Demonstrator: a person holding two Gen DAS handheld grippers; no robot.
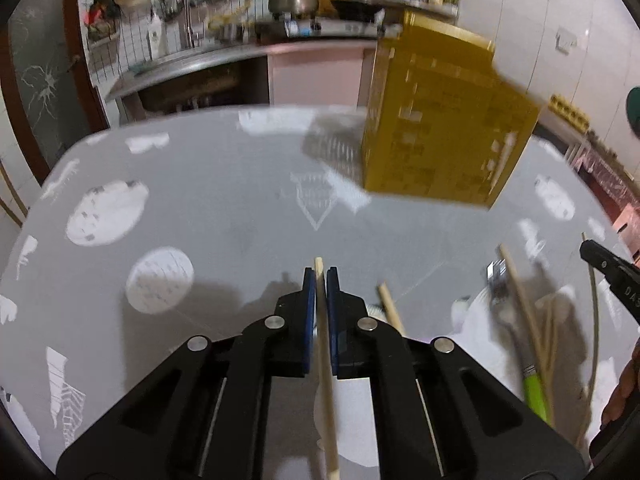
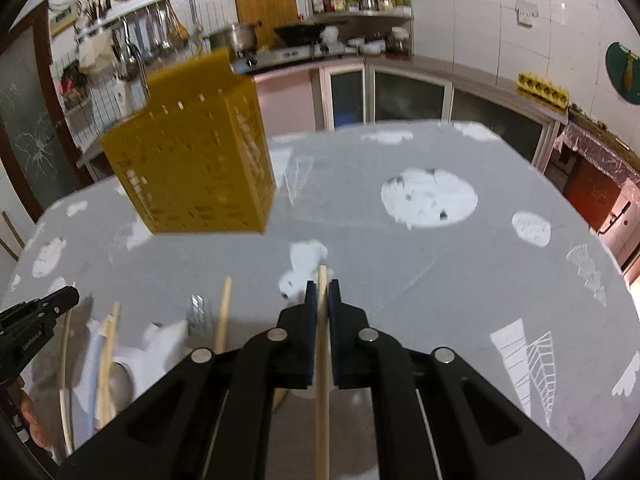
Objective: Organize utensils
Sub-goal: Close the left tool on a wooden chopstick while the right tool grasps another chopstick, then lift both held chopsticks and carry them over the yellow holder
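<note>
My left view smears the perforated yellow plastic utensil holder (image 1: 444,120), so I can't read its slots. The pale wooden chopstick (image 1: 326,360) runs off the bottom edge. The green-handled metal fork (image 1: 524,356) lies partly buried under other sticks.

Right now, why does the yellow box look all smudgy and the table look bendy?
Left wrist view: the yellow holder is smeared by motion blur, and the fisheye lens bows the table. Right wrist view: same blurry holder, while the gripper looks sharp.
</note>
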